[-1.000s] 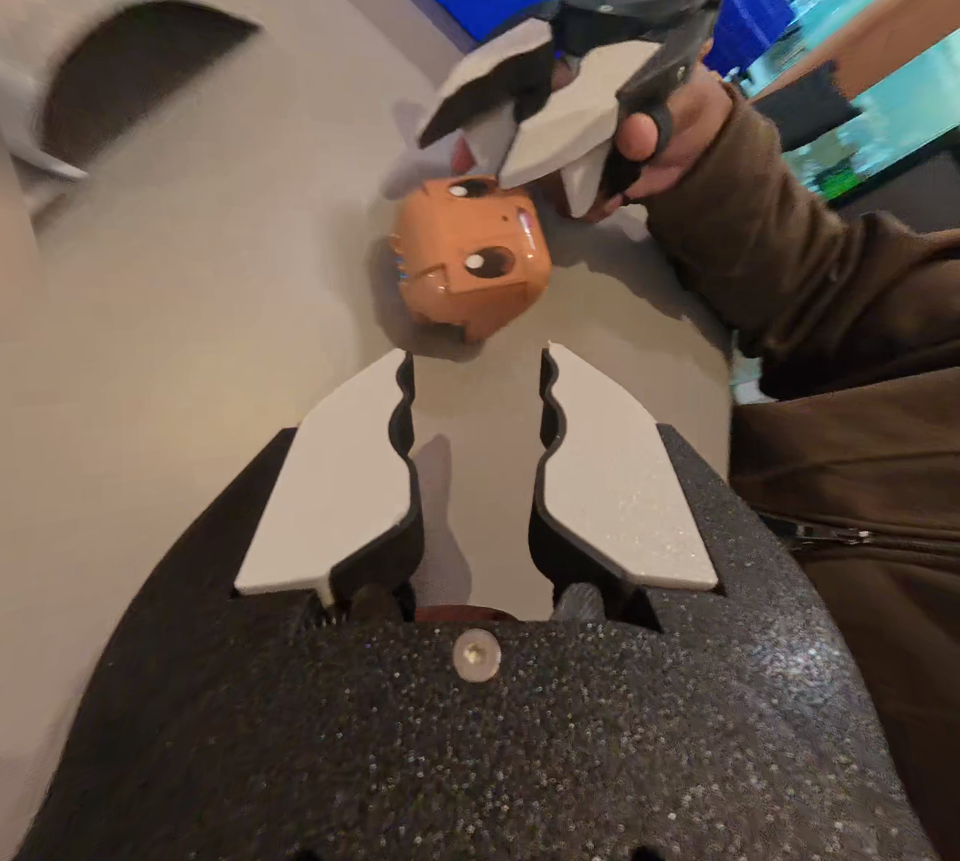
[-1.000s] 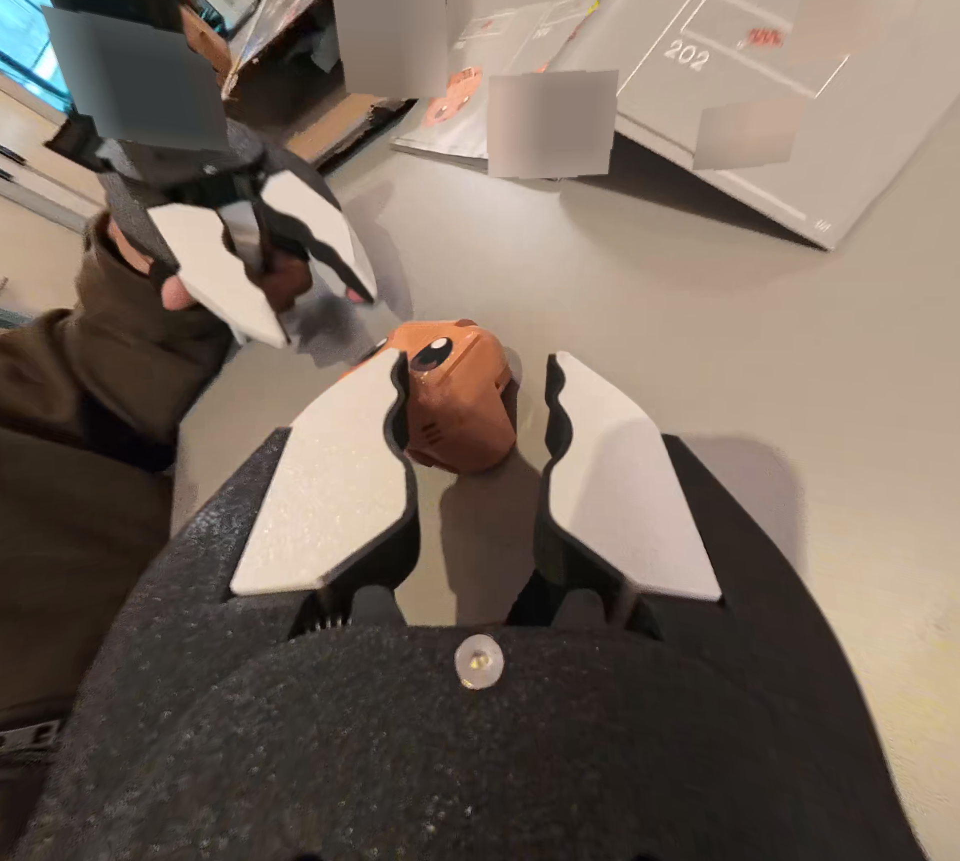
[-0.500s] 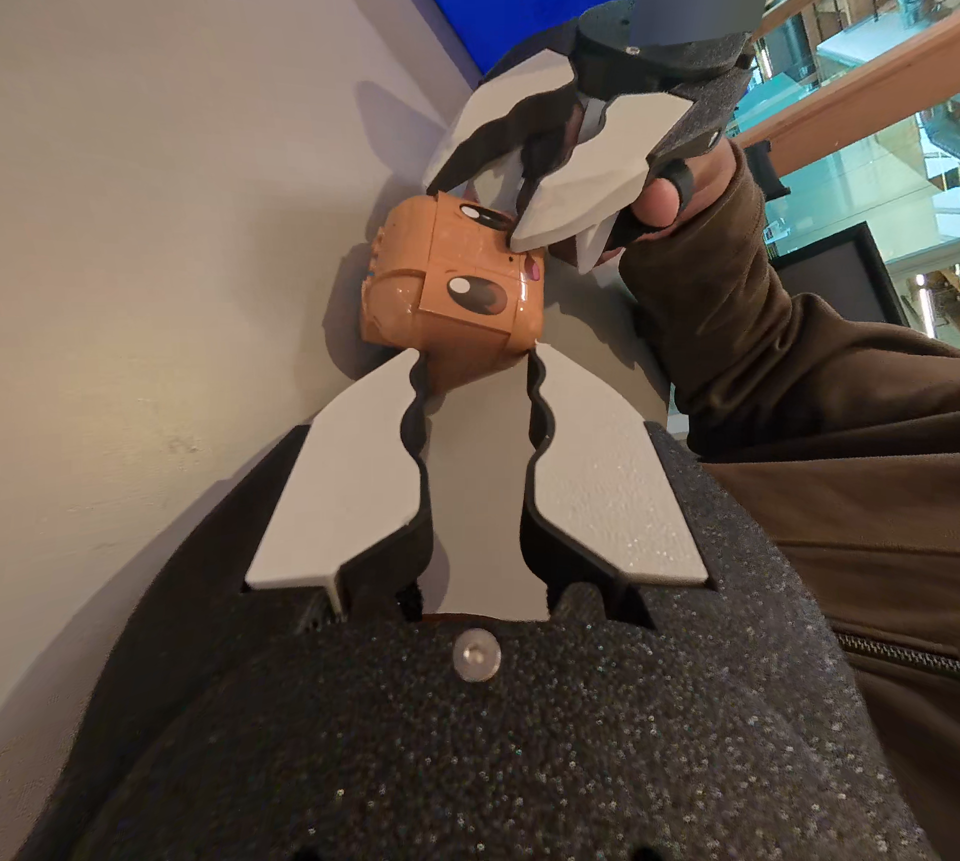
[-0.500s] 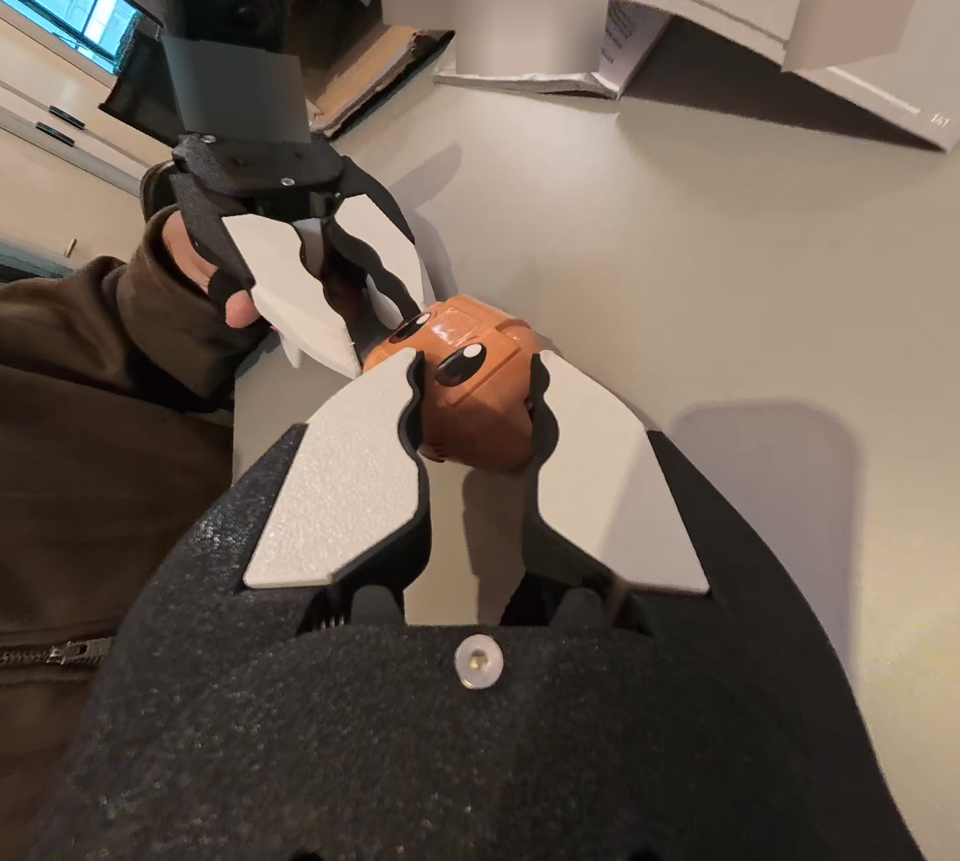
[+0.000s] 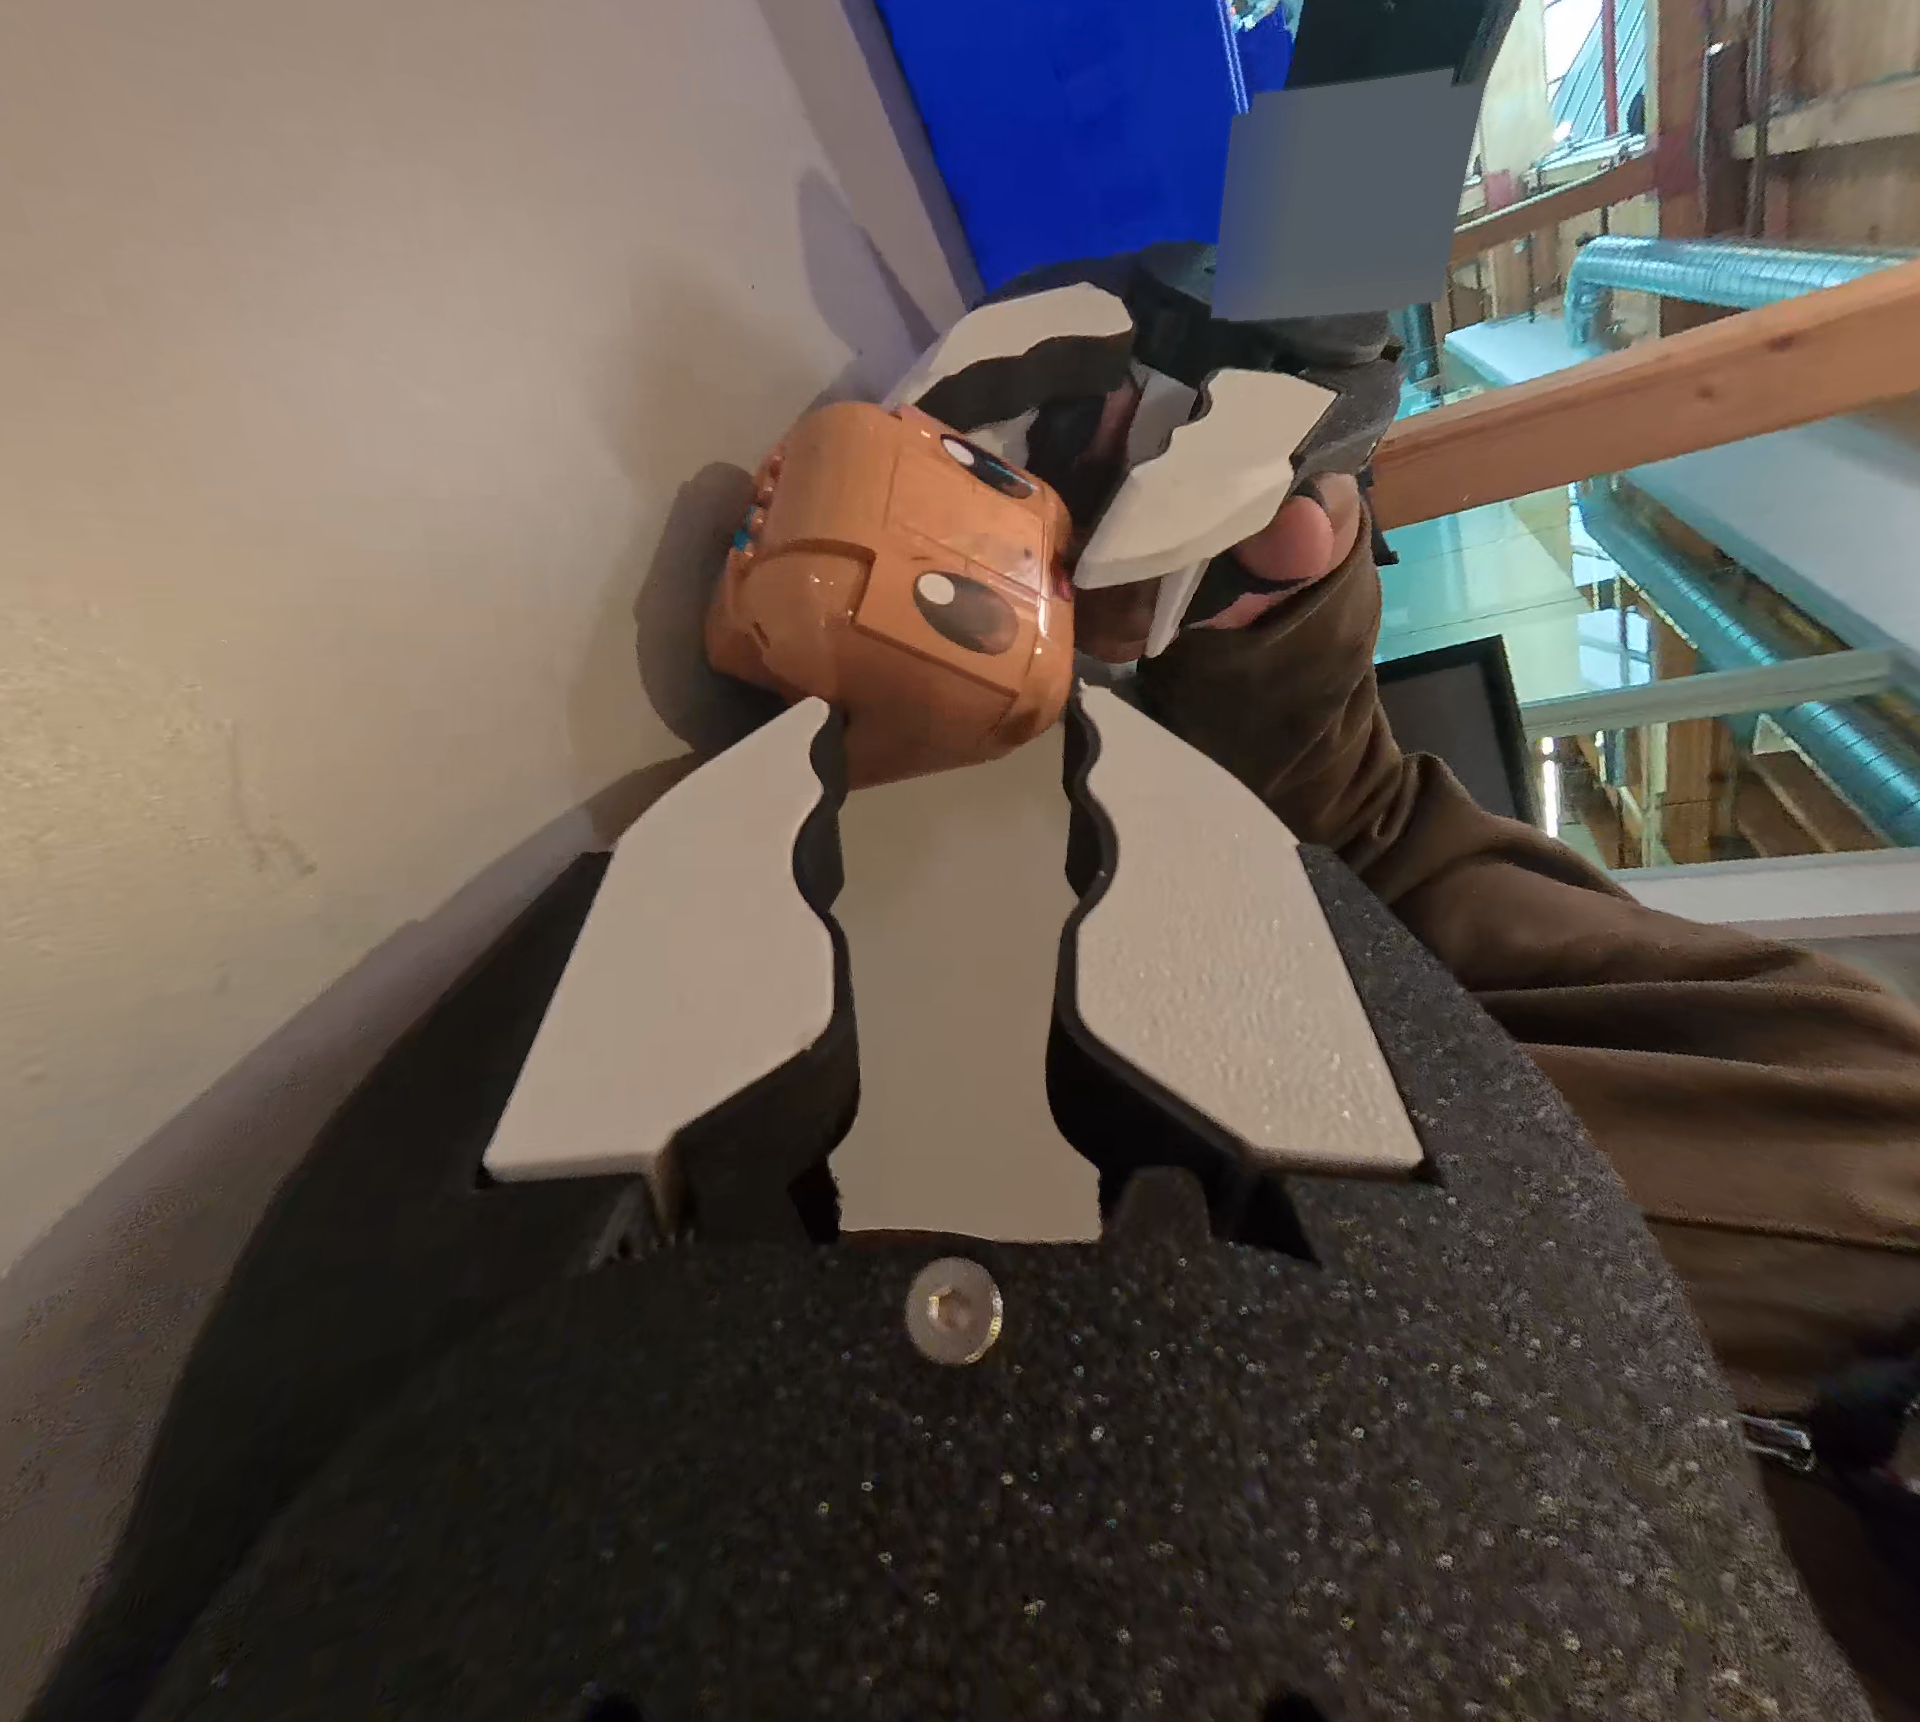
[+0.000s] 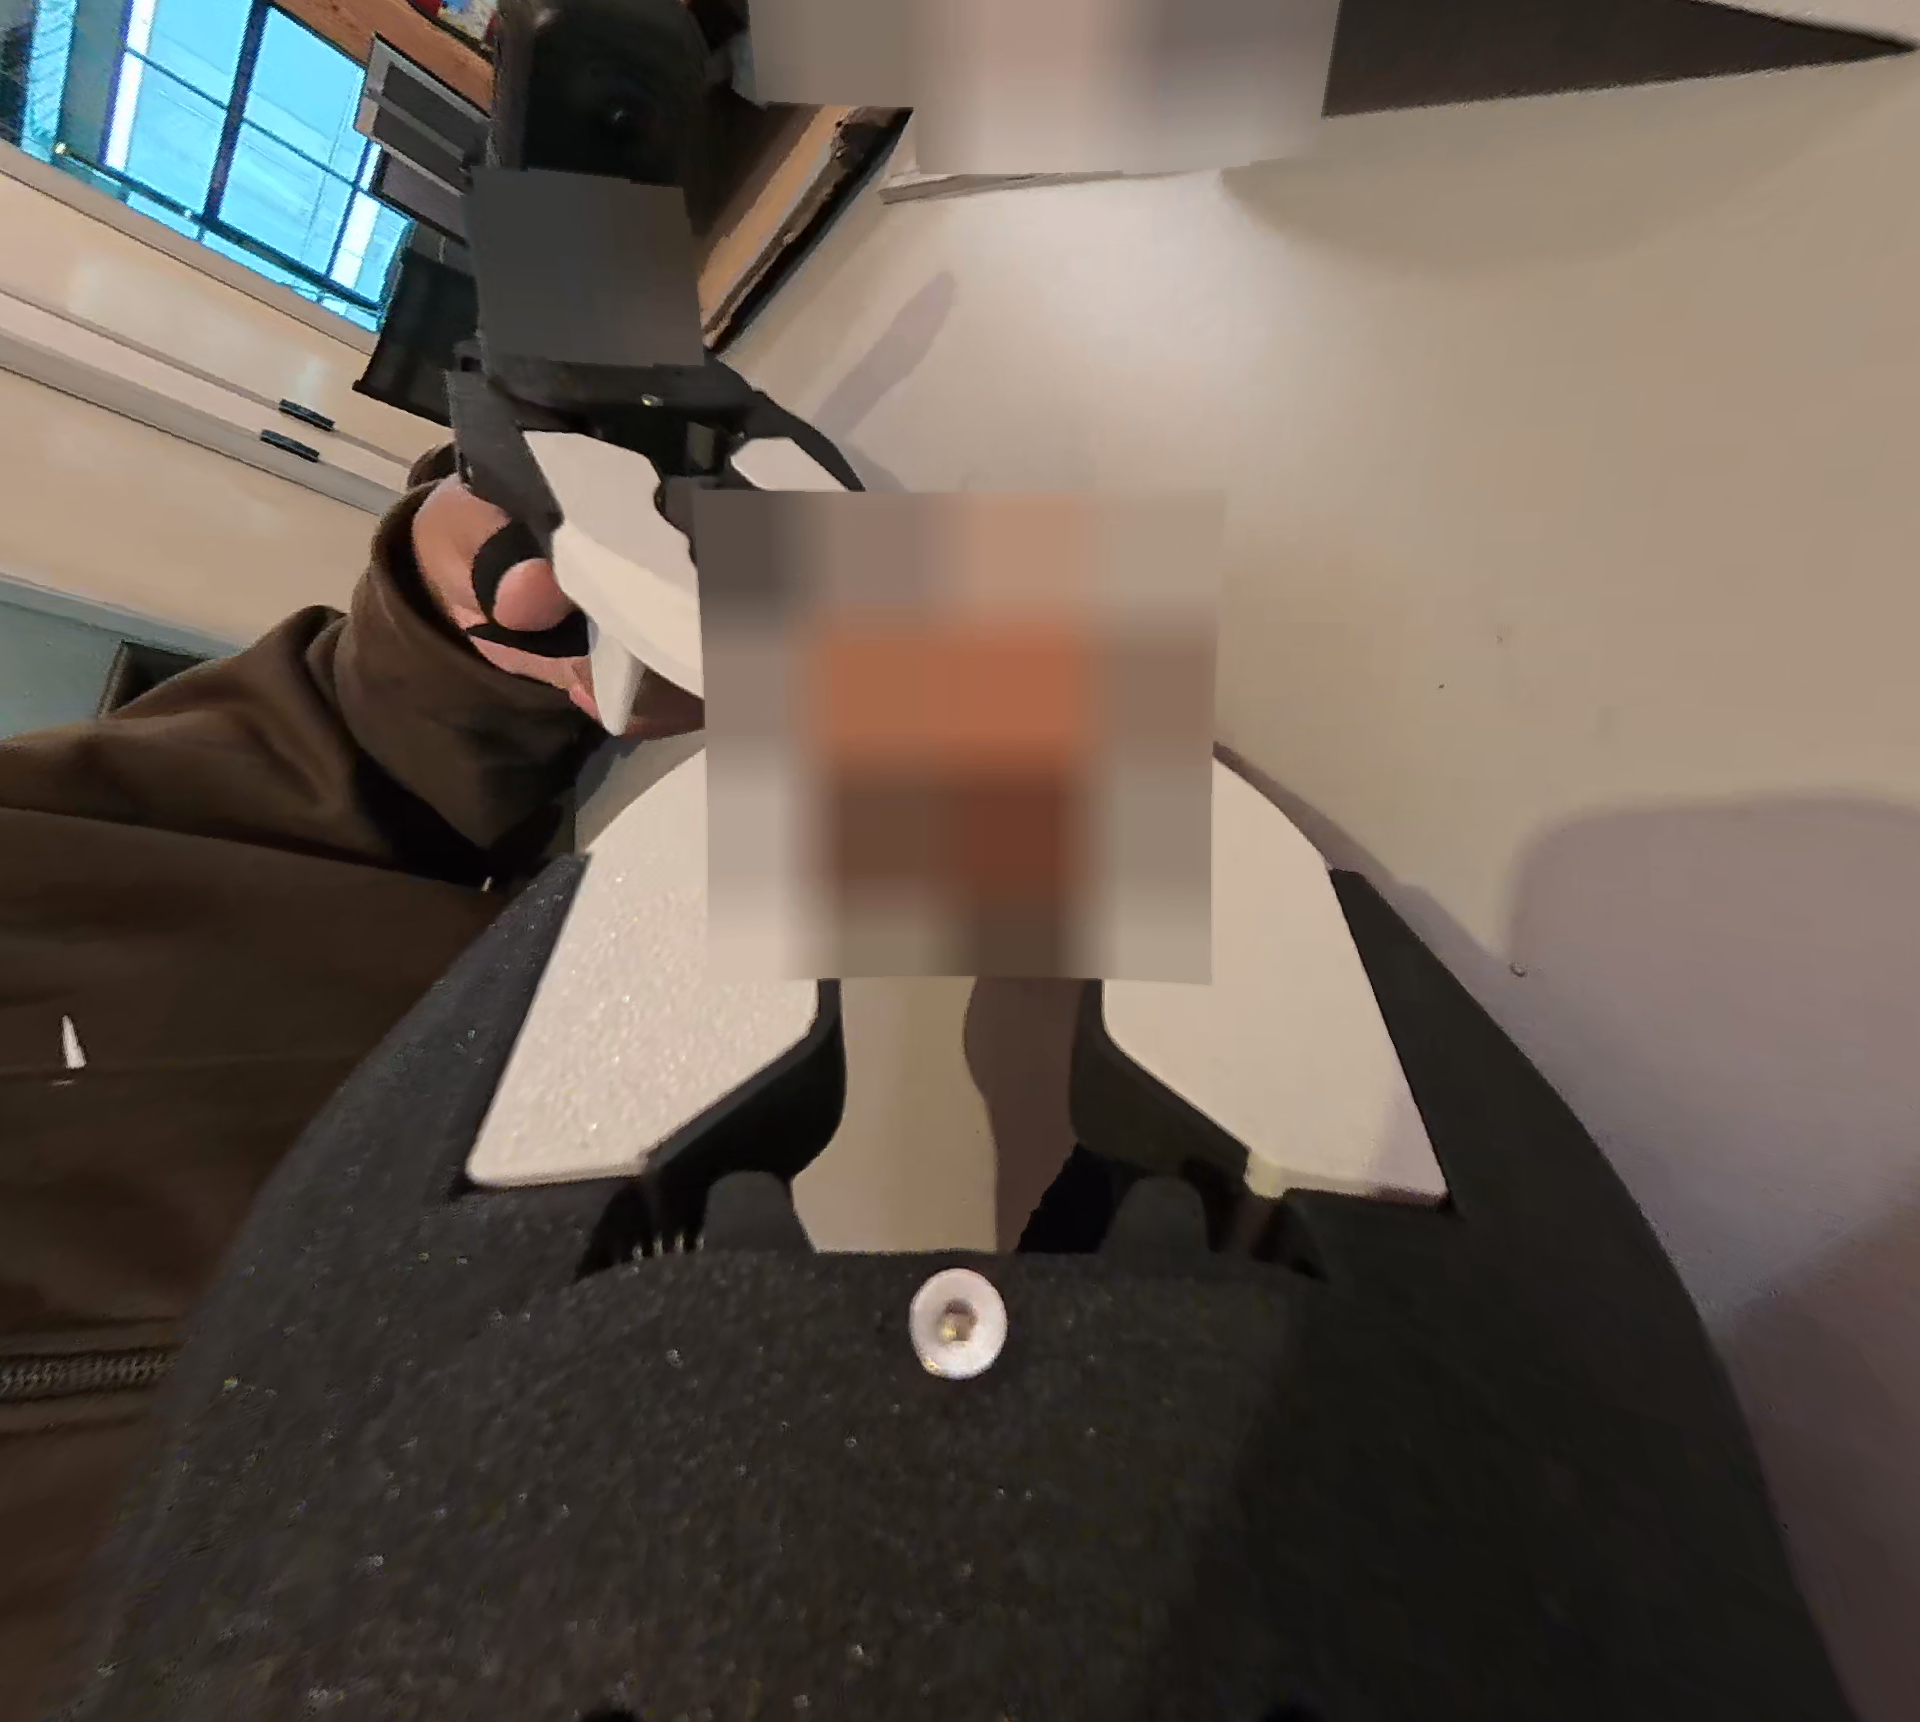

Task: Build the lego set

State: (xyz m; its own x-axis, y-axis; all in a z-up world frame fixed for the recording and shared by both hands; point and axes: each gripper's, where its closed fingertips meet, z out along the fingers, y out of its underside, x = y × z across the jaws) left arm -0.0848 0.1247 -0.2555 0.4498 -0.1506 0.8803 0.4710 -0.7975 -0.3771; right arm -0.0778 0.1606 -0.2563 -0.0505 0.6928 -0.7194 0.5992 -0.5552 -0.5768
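The orange lego head (image 5: 894, 602) sits lifted off the table (image 5: 312, 322), between both grippers. The left gripper (image 5: 951, 716) has its fingers part open, tips clasping the head's underside. The right gripper (image 5: 1029, 488) meets its far side; its grip cannot be told.

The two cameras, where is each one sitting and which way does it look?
Left wrist view: sits on the left hand-held gripper, looks along its fingers at the orange toy head; shows the right hand-held gripper and a brown sleeve.
Right wrist view: sits on the right hand-held gripper, looks across the pale table at the left one; the middle is blurred.
Both show the table, the sleeve and the opposite gripper.
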